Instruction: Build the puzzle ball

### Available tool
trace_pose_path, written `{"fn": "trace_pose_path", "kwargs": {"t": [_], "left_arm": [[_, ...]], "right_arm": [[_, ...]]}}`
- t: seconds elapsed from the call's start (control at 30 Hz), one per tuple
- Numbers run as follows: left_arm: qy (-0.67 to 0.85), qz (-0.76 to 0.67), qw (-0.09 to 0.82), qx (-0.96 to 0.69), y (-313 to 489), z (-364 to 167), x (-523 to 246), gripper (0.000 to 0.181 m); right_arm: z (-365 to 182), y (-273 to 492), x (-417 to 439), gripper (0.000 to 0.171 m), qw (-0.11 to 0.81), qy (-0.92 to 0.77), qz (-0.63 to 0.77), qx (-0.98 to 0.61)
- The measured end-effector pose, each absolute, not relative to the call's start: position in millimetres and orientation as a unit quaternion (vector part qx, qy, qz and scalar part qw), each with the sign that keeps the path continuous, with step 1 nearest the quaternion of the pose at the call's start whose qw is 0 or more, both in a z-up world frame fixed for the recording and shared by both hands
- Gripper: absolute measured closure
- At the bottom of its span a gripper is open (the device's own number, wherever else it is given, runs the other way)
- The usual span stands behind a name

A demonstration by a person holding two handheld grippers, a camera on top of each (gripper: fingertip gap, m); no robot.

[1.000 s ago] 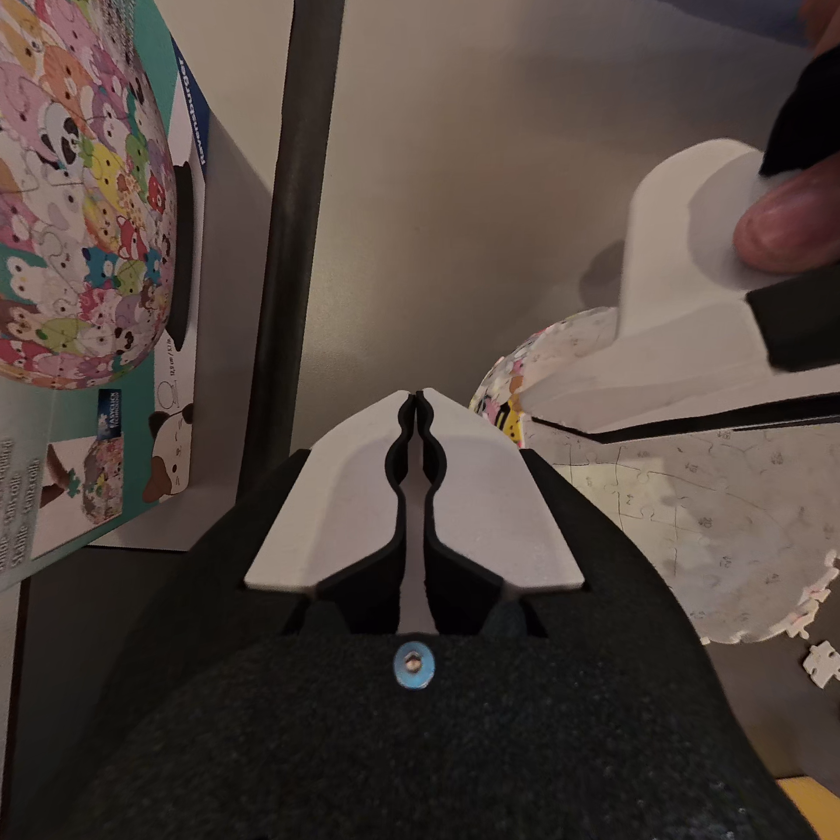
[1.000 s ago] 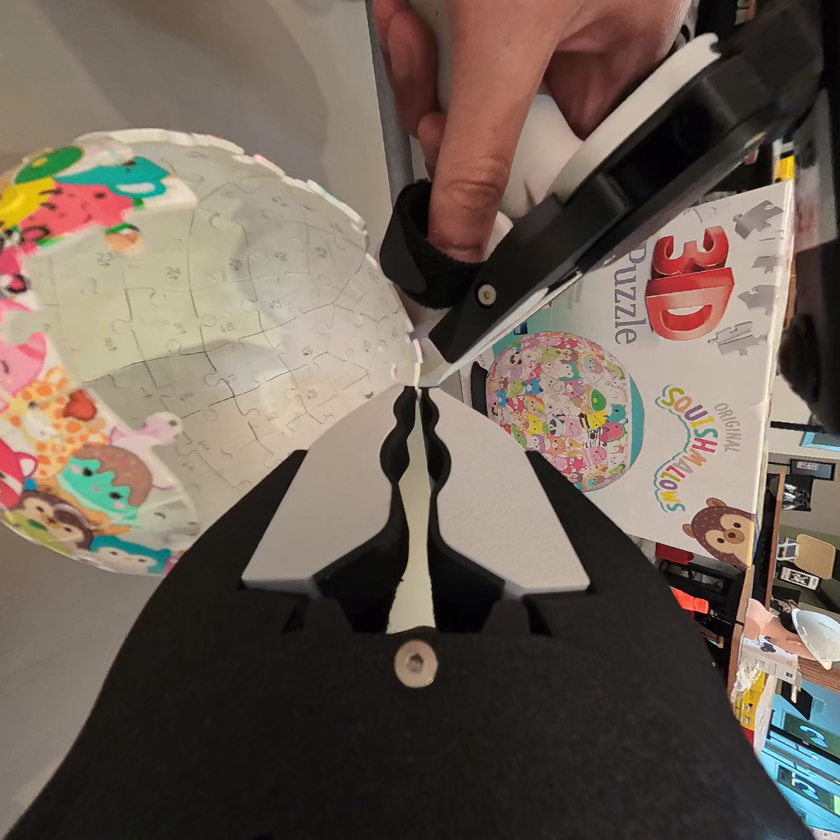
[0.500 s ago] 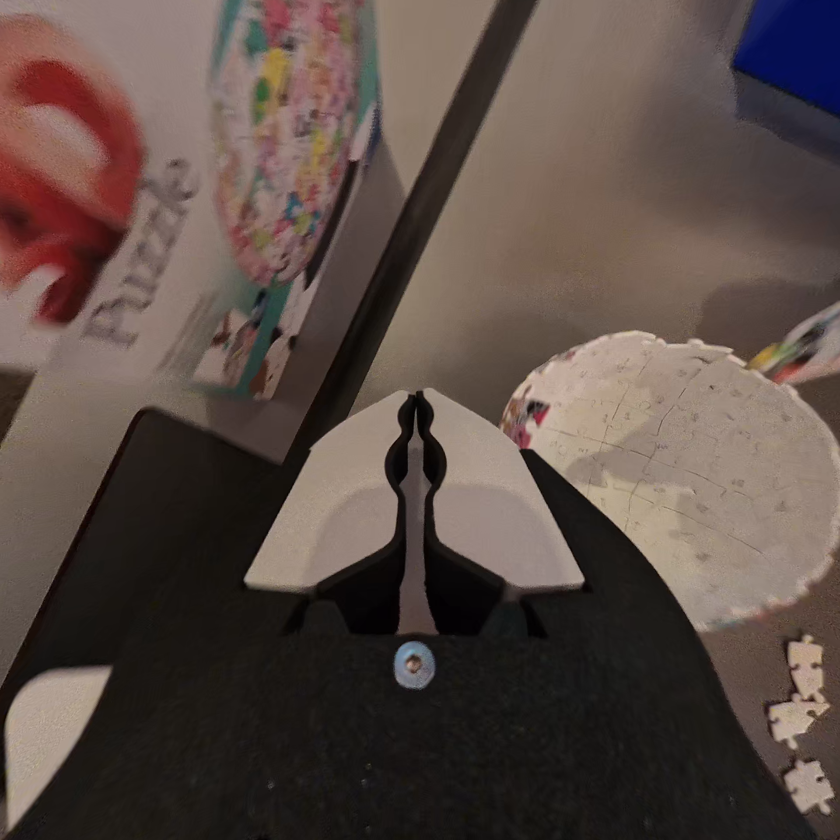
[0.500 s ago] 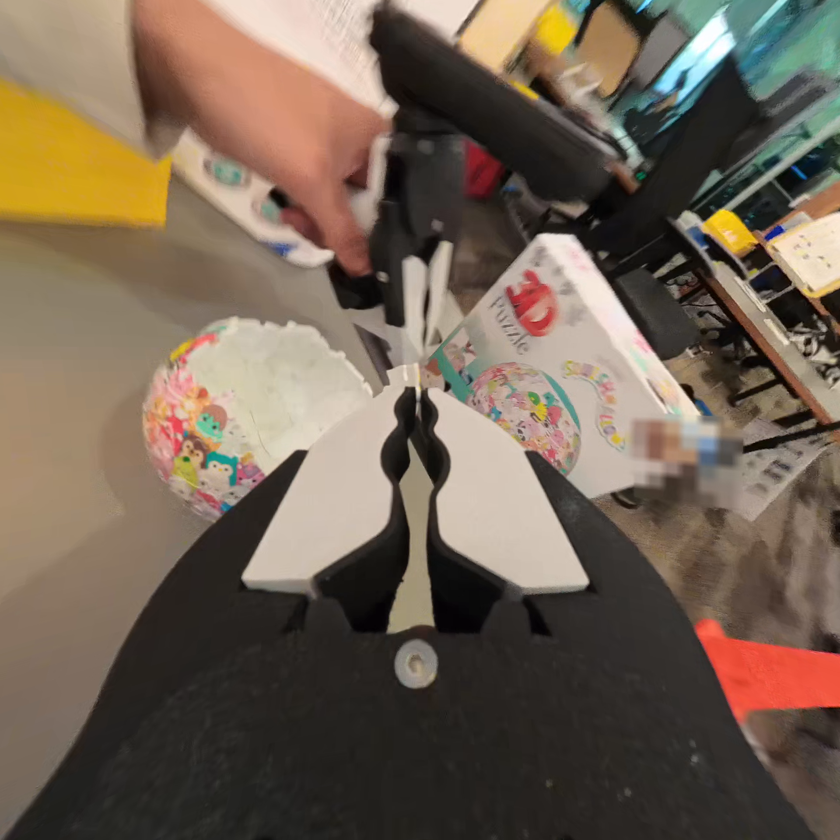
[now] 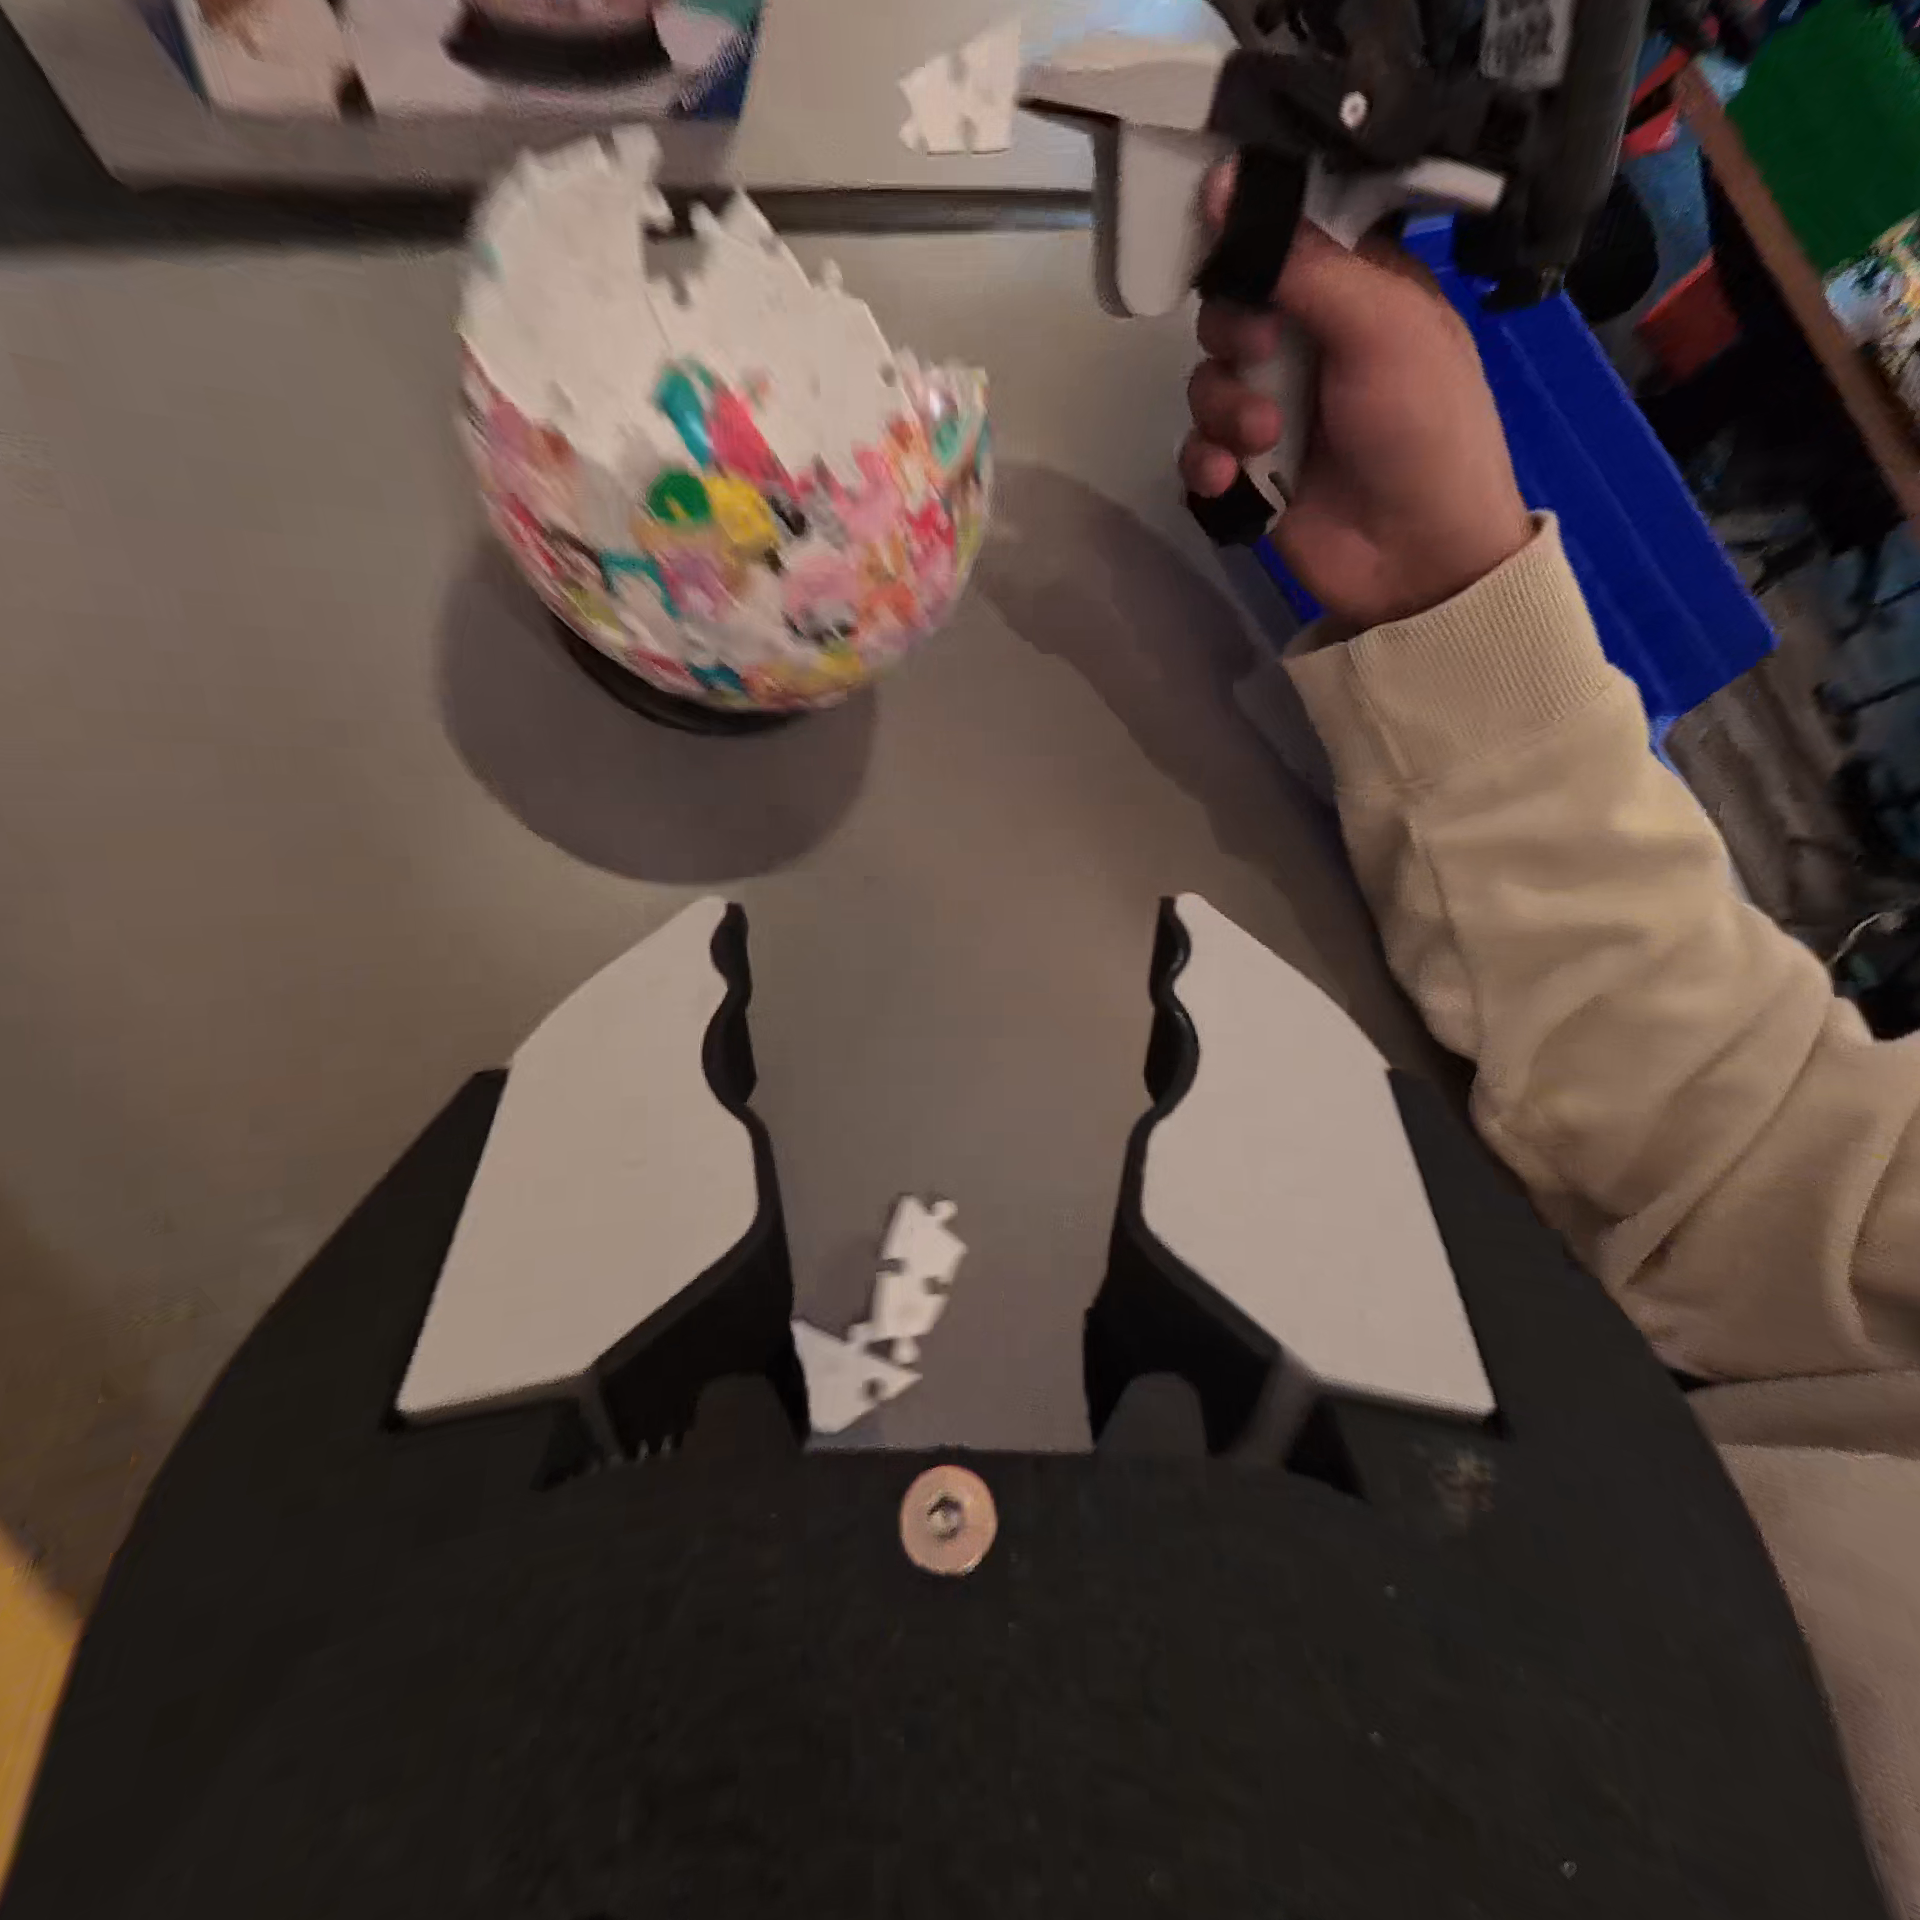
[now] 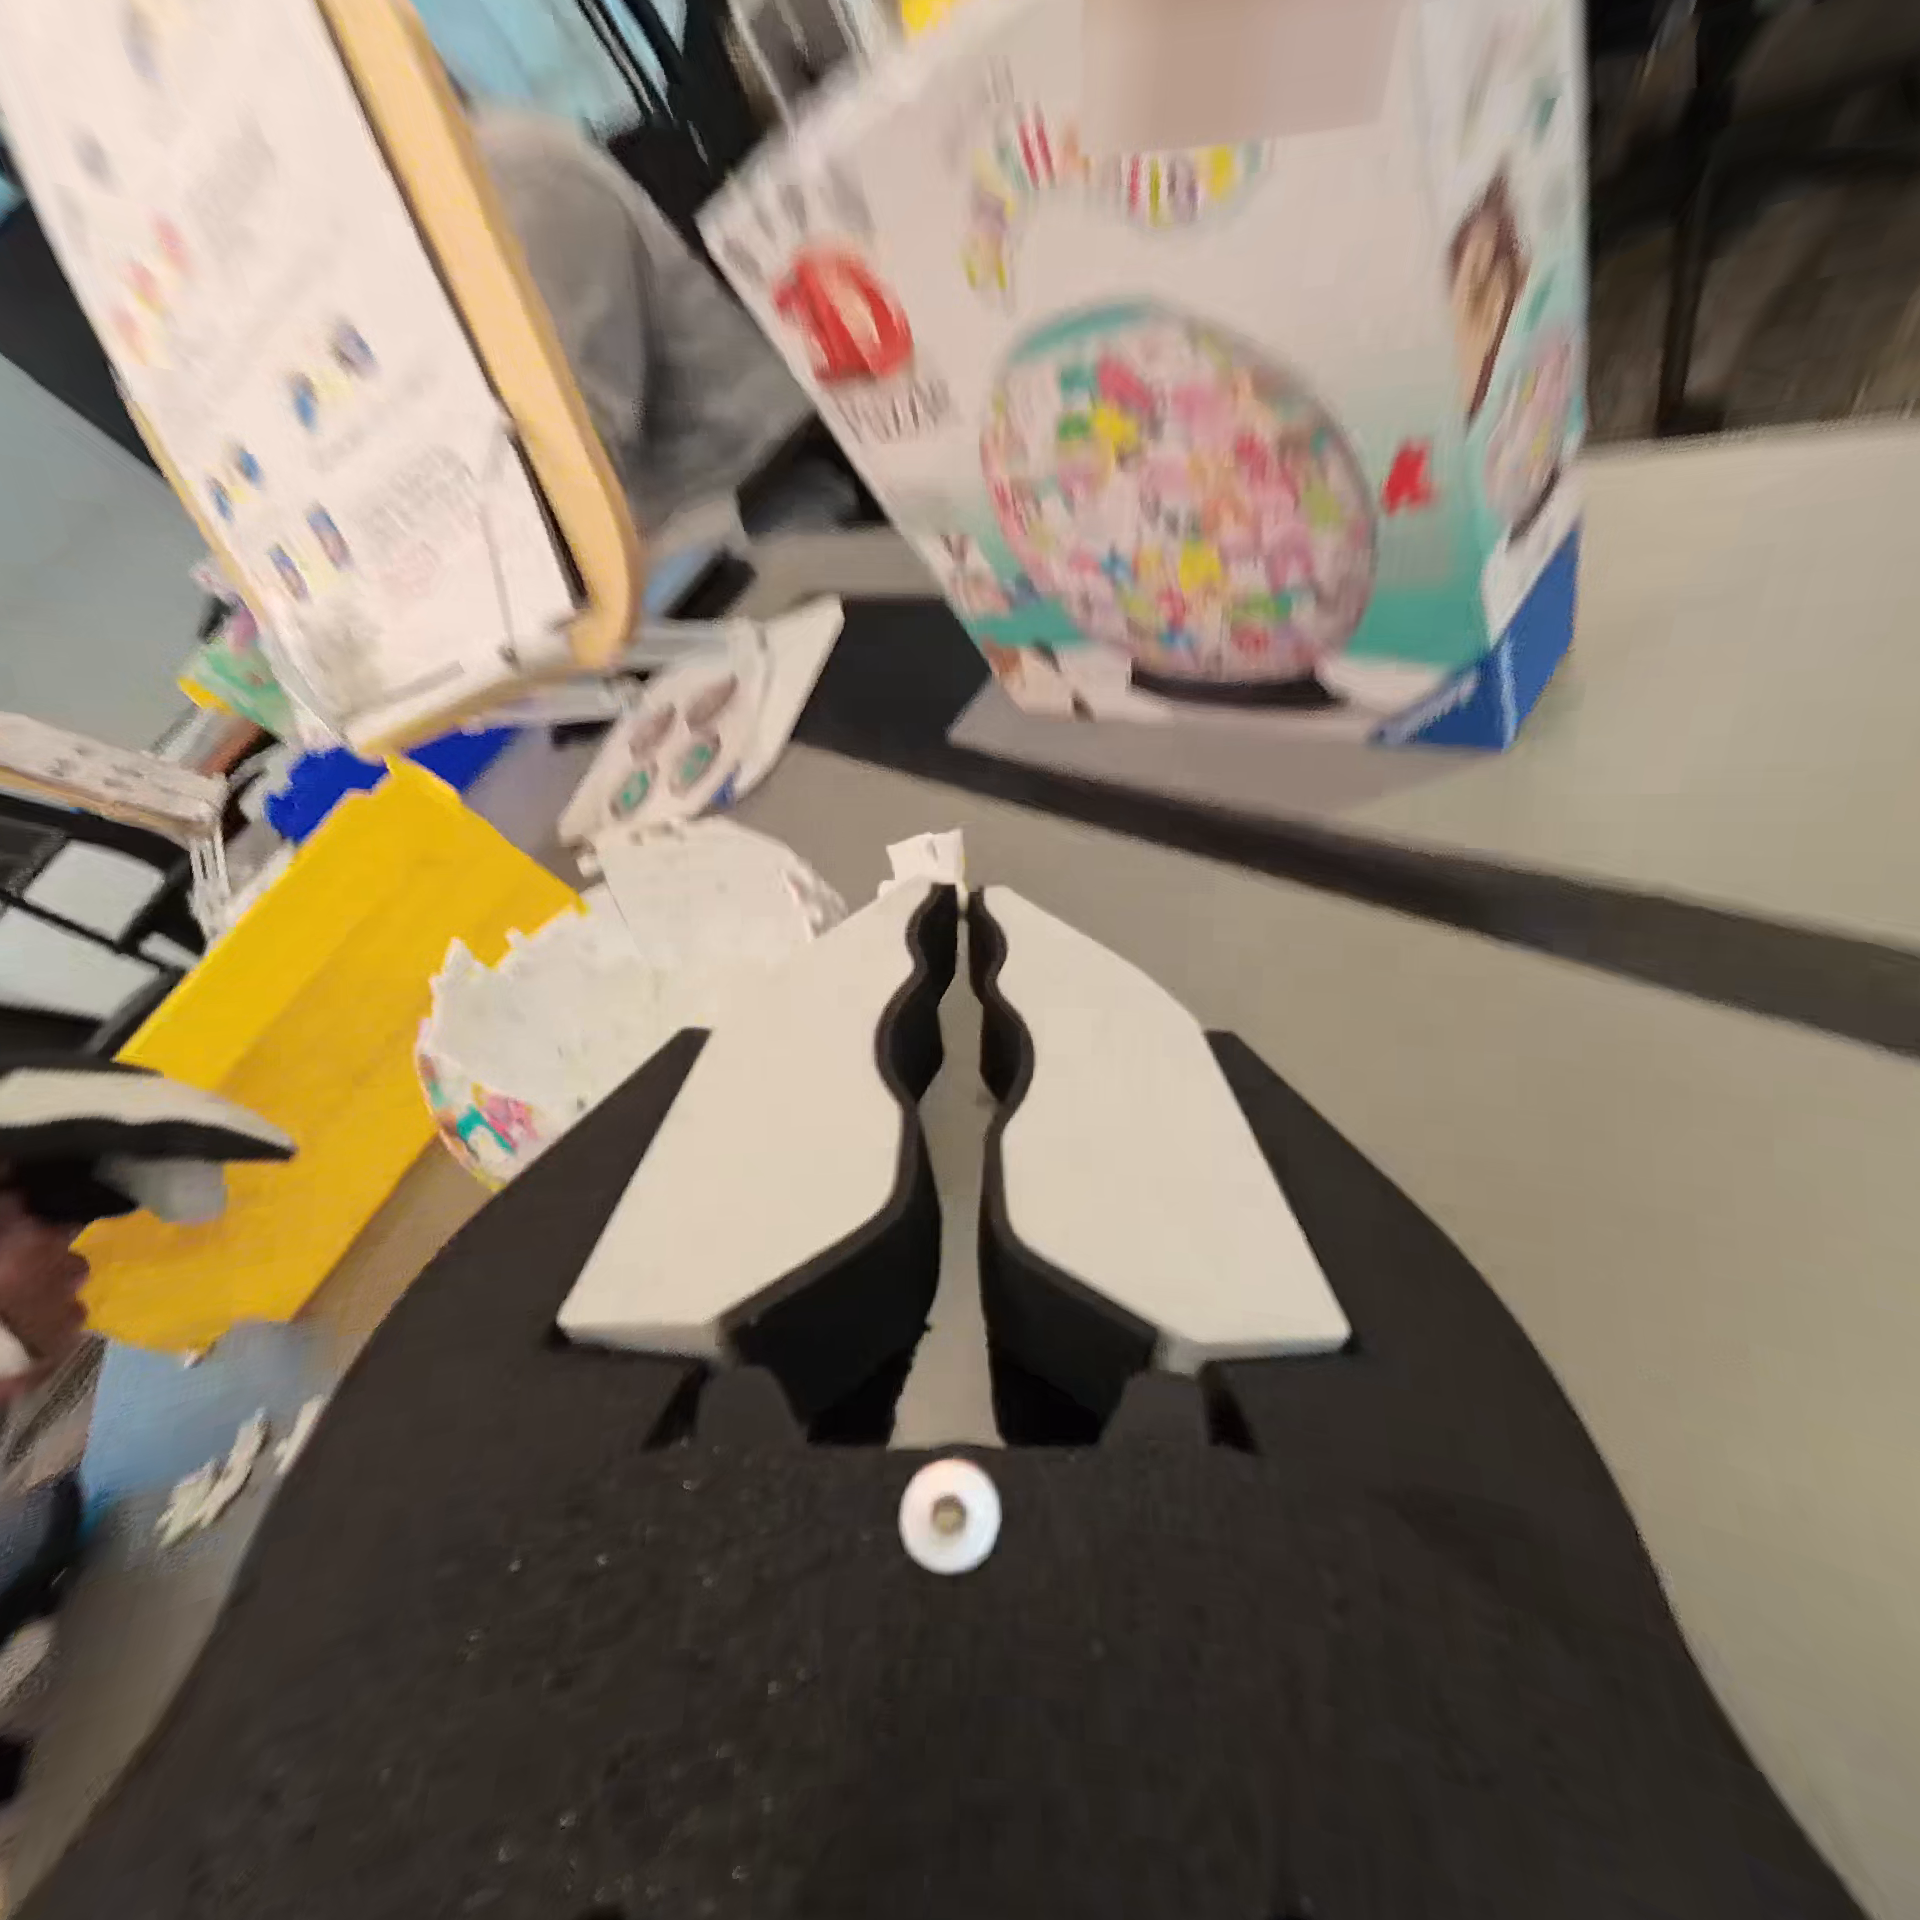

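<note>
**Half-built ball on stand; right gripper pinching a piece**

Left wrist view: left gripper point(image 5: 951, 914) spread wide, nothing between the fingers. Below it on the grey table point(image 5: 208, 831), near the camera, two loose pieces point(image 5: 883, 1320) lie white side up. Farther off, left of centre, the ball point(image 5: 727, 499) sits on a dark stand point(image 5: 686, 707), an open bowl with a ragged rim, colours outside, white inside. Far right, a hand point(image 5: 1361, 457) in a cream sleeve point(image 5: 1558, 935) holds the right gripper point(image 5: 1039, 94) up above the table, a white piece point(image 5: 956, 99) at its tips. Box point(image 5: 416, 62) along the far edge.

Right wrist view: blurred. Right gripper point(image 6: 964, 894) closed on the piece point(image 6: 925, 857), which pokes out past the tips. Ball point(image 6: 561, 1018) low on the left, partly hidden by the fingers. Box point(image 6: 1247, 416) stands far right; yellow bin point(image 6: 312, 1039) left. One finger of the left gripper point(image 6: 135, 1132) shows at the left edge.
</note>
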State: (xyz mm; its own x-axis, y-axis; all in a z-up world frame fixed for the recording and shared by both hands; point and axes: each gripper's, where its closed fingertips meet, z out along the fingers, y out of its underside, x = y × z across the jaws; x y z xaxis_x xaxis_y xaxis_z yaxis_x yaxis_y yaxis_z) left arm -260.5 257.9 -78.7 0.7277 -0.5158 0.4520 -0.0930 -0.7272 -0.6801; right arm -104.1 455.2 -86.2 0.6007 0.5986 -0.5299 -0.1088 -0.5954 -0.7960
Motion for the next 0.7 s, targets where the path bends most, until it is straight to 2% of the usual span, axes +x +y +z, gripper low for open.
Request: {"fn": "trace_pose_path", "kwargs": {"t": [0.13,0.2,0.3,0.43,0.63,0.7], "left_arm": [[0.163,-0.315,0.36,-0.863,259,-105,-244,0.108],[0.196,-0.28,0.376,-0.861,260,-116,-250,0.109],[0.252,-0.258,0.368,-0.857,250,-136,-255,0.11],[0.251,-0.284,0.385,-0.842,255,-143,-255,0.119],[0.284,-0.256,0.398,-0.834,279,-155,-262,0.118],[0.315,-0.227,0.425,-0.818,289,-157,-263,0.112]], "right_arm": [[-133,410,-112,0.169,0.266,-0.22,0.351,-0.87],[-143,360,-113,0.169,0.201,-0.263,0.344,-0.879],[-151,260,-140,0.169,0.128,-0.344,0.405,-0.838],[-191,211,-150,0.168,0.119,-0.358,0.352,-0.857],[-192,221,-140,0.166,0.175,-0.336,0.316,-0.87],[-186,226,-138,0.146,0.191,-0.354,0.316,-0.859]]}}
